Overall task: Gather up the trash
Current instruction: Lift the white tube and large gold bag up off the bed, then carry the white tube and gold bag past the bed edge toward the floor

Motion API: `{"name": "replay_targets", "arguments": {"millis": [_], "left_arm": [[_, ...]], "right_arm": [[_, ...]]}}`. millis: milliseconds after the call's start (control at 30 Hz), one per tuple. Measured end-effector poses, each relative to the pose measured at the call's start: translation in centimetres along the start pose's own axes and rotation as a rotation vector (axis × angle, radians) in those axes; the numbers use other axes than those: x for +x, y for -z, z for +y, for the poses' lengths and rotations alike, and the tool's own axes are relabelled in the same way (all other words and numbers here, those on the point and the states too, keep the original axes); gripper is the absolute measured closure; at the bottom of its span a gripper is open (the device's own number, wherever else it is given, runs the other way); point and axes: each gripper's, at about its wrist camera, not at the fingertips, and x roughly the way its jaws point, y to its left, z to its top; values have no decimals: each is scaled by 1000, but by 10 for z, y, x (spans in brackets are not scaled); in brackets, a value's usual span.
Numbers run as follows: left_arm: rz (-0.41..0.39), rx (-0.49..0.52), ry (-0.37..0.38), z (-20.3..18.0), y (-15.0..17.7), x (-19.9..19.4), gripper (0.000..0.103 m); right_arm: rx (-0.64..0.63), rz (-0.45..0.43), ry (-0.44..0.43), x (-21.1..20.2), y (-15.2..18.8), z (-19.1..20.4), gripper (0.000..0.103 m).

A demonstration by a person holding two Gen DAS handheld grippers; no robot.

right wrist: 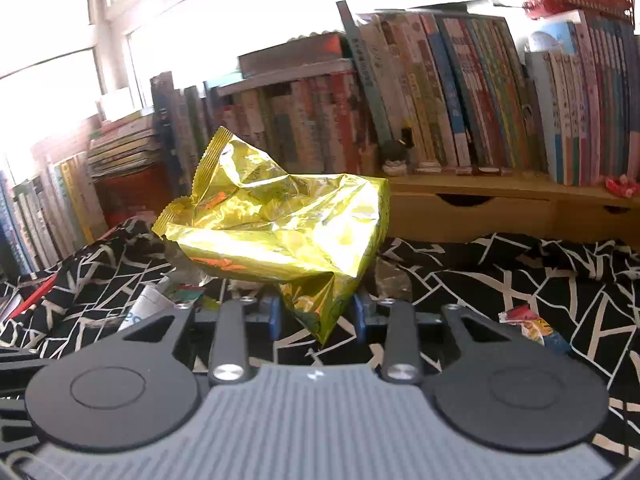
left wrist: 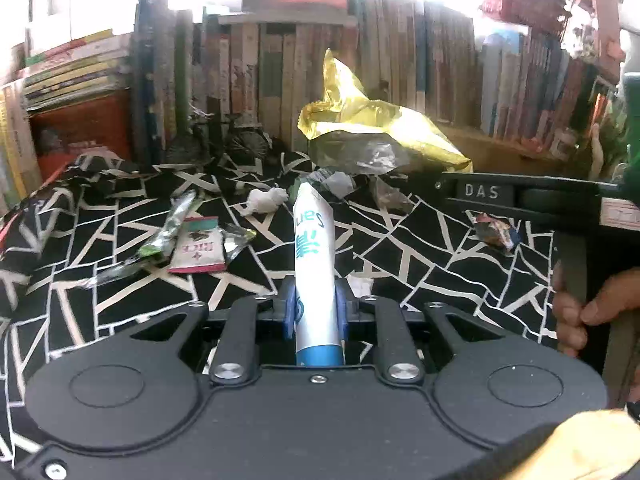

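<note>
Left gripper (left wrist: pixel 313 312) is pinched on a white and blue tube (left wrist: pixel 314 256), its blue pads pressed against the tube's sides near the blue cap end, so the crimped tail sticks out ahead of the fingers, clear of the cloth. Right gripper (right wrist: pixel 318 316) pinches a lower corner of a gold foil snack bag (right wrist: pixel 280 224); the rest of the bag balloons up ahead of the fingers, crumpled and glossy, with a serrated seal at its top edge.

Both tools appear loaded, so the step in hand looks like carrying off two picked pieces. No bin shows in either view; the next move calls for finding where the trash goes and releasing there, keeping the grip on the slick foil corner, which could slip.

Beneath both tools lies a black tablecloth (left wrist: pixel 420 248) with white cracked lines, soft and rumpled. Left of the tube on it are a flat red and white sachet (left wrist: pixel 198 246) and a green foil wrapper (left wrist: pixel 170 226); just past the tube's tip sits a wad of white tissue (left wrist: pixel 266 200), and to its right a small crushed colourful wrapper (left wrist: pixel 494 232). All these are yet to be collected. Beyond the cloth, rows of upright books (right wrist: pixel 460 92) stand on a wooden shelf with shallow drawers (right wrist: pixel 472 210).
</note>
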Motion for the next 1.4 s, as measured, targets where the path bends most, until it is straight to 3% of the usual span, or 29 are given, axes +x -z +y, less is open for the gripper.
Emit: {"name": "replay_targets", "arguments": {"millis": [367,767,900,1000,1067,1133,1167,1233,1300,1400], "left_arm": [[-63,-130,-60,22,20,-64,84],[-72,-136,-67,37,47,-114,81],[-86,-115,-58,43,55,-132,81],[-86,-105,-64,48,63,-143,81],[-82,-111,-68,52,69,-148,81],[-80,-123,-78,56,78,-154,81],[-82,-129,-83,58,81,-157,81],[-83,-143,-88,63,88,-165,81],[-86,-143,-93,67,92,-170,81],[-86,-134,-122,73,96,-176,81]], "right_arm": [[-11,-62,-56,-56,7,39,64],[-23,-93,-15,-106,26,65,63],[-19,-100,-1,-120,33,76,69],[-57,-57,34,-119,42,87,69],[-49,-9,28,-112,52,89,62],[-39,26,12,-105,63,90,38],[-48,41,1,-101,68,92,34],[-79,81,-22,-91,75,98,14],[-112,133,-69,-76,79,106,0],[-109,199,-130,-51,79,114,0]]}}
